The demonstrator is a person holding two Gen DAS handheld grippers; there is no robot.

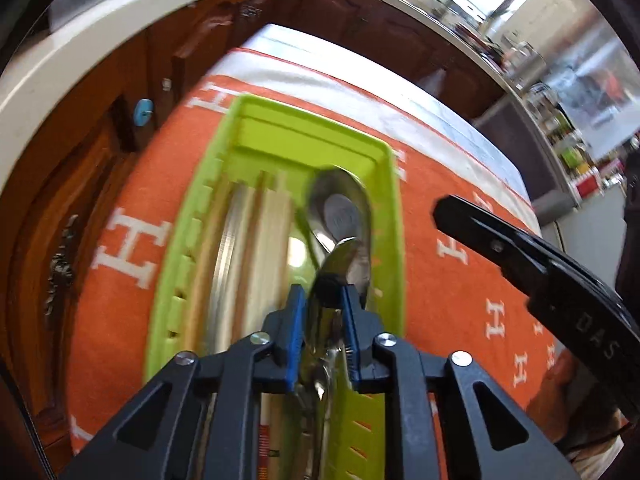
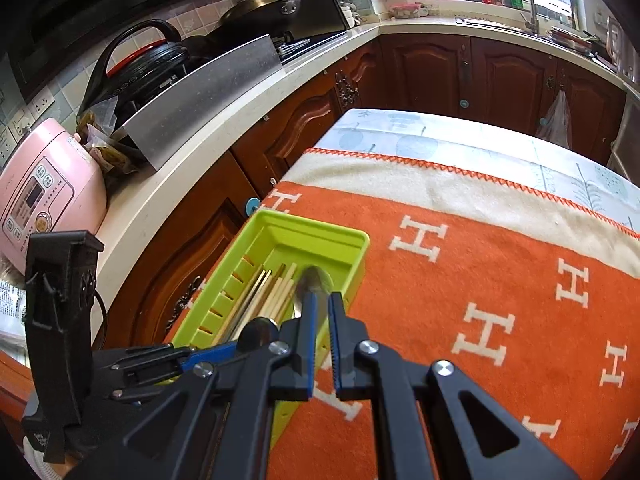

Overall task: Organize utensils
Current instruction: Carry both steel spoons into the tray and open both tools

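Orange blanket (image 2: 500, 280) with white H letters covers table, below both grippers; dark wood cabinets (image 2: 432, 68) and pale counter (image 2: 200, 148) beyond.

Green tray (image 1: 192, 216) directly under left jaws, holding chopsticks (image 2: 276, 292) and spoon (image 1: 340, 204).

Left gripper (image 1: 324, 308): jaws narrowly parted around second spoon's handle; pinch or bare contact, cannot tell.

Right gripper (image 2: 322, 308): jaws near-closed, empty, beside tray's right wall.

Risk: loose hold lets spoon tip out over the tray wall; right gripper close by, could nudge tray.
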